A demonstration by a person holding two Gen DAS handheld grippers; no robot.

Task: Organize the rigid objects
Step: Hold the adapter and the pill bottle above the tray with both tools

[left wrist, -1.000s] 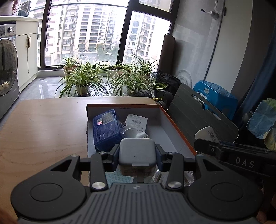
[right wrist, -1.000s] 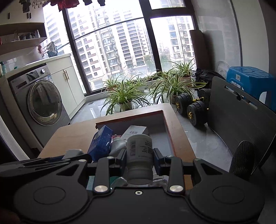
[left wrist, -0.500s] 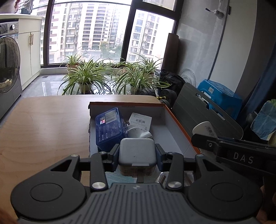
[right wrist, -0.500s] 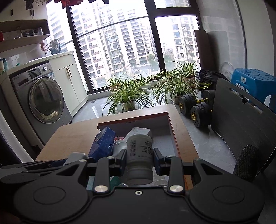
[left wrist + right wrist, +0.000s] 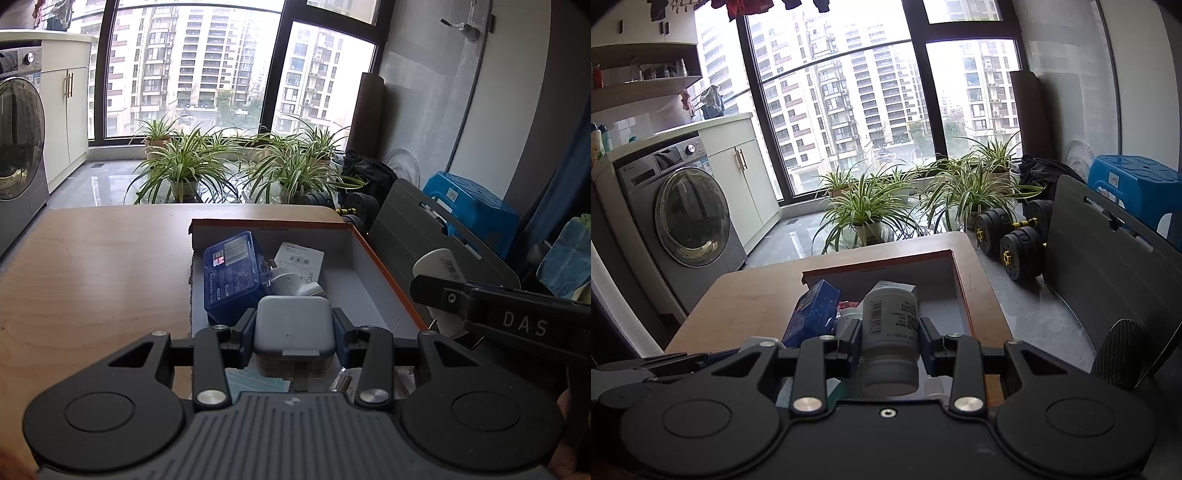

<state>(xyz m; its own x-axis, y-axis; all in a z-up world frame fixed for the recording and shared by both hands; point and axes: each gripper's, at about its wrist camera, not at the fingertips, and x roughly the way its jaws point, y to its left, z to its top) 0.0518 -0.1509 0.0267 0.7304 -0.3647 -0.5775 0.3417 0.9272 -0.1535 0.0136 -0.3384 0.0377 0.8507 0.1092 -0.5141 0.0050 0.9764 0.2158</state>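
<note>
Gripper arm (image 5: 517, 317), at 3 o'clock in the left wrist view: white letters "DAS".
White bottle (image 5: 889, 325), held in the middle of the right wrist view: a bar code and small print, too small to read.
Blue box (image 5: 232, 273), at 12 o'clock from the left gripper: a label with tiny print, too small to read.
White packet (image 5: 301, 256), just right of the blue box: a bar code, words too small to read.
Blue stool (image 5: 471, 212), at 2 o'clock: a white sticker, too small to read.

Two wrist fisheyes, both facing the window

Each looks forward, close above the orange-rimmed cardboard box (image 5: 384, 269) (image 5: 962, 291) on the wooden surface (image 5: 92, 273) (image 5: 753, 299); both share the potted spider plants (image 5: 184, 166) (image 5: 864, 206).
</note>
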